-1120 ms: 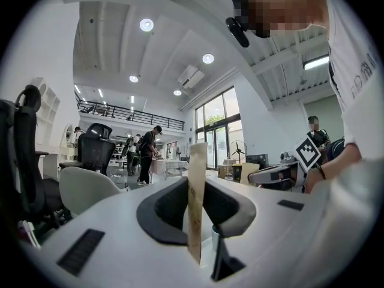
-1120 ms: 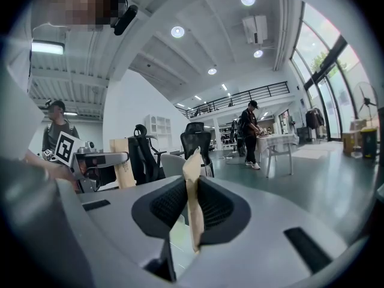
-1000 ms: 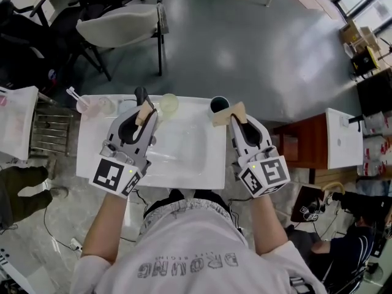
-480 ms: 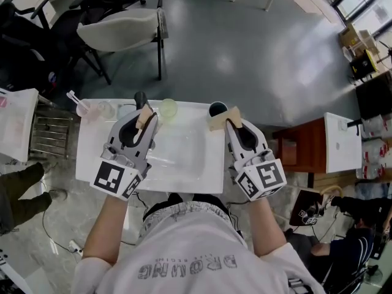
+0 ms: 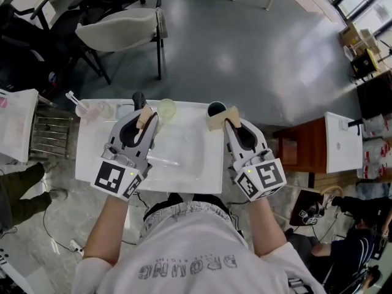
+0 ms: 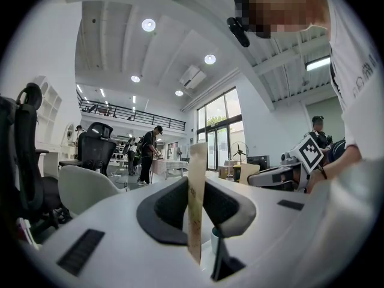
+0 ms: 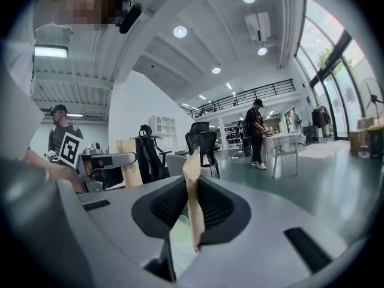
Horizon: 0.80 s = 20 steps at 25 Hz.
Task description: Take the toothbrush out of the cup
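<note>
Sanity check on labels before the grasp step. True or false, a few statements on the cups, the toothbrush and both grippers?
1. The left gripper and the right gripper are both shut with nothing held. True.
2. The toothbrush stands in the dark cup. False: it stands in the pinkish clear cup at the far left corner of the table.
3. The dark cup sits just beyond the right gripper. True.
4. The left gripper holds the toothbrush. False: the toothbrush is off to its left, untouched.

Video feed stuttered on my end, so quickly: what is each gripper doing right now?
Left gripper: closed, nothing held.
Right gripper: closed, nothing held.
</note>
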Each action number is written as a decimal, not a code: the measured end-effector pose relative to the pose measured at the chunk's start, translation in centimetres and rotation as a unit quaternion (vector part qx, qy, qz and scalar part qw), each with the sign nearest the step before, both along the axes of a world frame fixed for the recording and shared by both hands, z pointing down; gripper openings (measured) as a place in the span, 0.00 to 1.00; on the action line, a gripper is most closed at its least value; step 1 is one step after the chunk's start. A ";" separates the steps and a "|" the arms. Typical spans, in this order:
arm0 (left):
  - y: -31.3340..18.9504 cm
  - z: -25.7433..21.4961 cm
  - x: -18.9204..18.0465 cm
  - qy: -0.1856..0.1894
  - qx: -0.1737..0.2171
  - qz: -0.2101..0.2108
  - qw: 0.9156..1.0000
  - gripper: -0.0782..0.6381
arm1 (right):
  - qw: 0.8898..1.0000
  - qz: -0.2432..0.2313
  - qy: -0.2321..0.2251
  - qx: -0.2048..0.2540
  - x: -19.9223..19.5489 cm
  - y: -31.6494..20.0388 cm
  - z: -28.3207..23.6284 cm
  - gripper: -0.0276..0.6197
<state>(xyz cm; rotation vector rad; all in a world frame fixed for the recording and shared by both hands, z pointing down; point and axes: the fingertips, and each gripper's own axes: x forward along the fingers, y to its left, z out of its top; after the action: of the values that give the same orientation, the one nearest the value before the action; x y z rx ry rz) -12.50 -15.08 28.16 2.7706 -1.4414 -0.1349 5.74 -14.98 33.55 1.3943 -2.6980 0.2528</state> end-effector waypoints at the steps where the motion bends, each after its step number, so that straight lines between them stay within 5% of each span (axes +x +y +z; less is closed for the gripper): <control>1: 0.0 0.0 0.1 0.000 0.000 0.000 1.000 0.21 | 1.000 -0.001 0.000 0.000 0.0 0.0 0.0 0.14; 20: 0.4 -0.1 1.0 -0.002 -0.001 0.003 1.000 0.21 | 1.000 -0.011 0.004 -0.003 0.3 0.4 0.1 0.14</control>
<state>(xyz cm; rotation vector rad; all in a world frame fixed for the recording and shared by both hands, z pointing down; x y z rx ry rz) -11.50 -14.72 28.03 2.7753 -1.4347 -0.1271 6.06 -14.56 33.64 1.3595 -2.7020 0.2524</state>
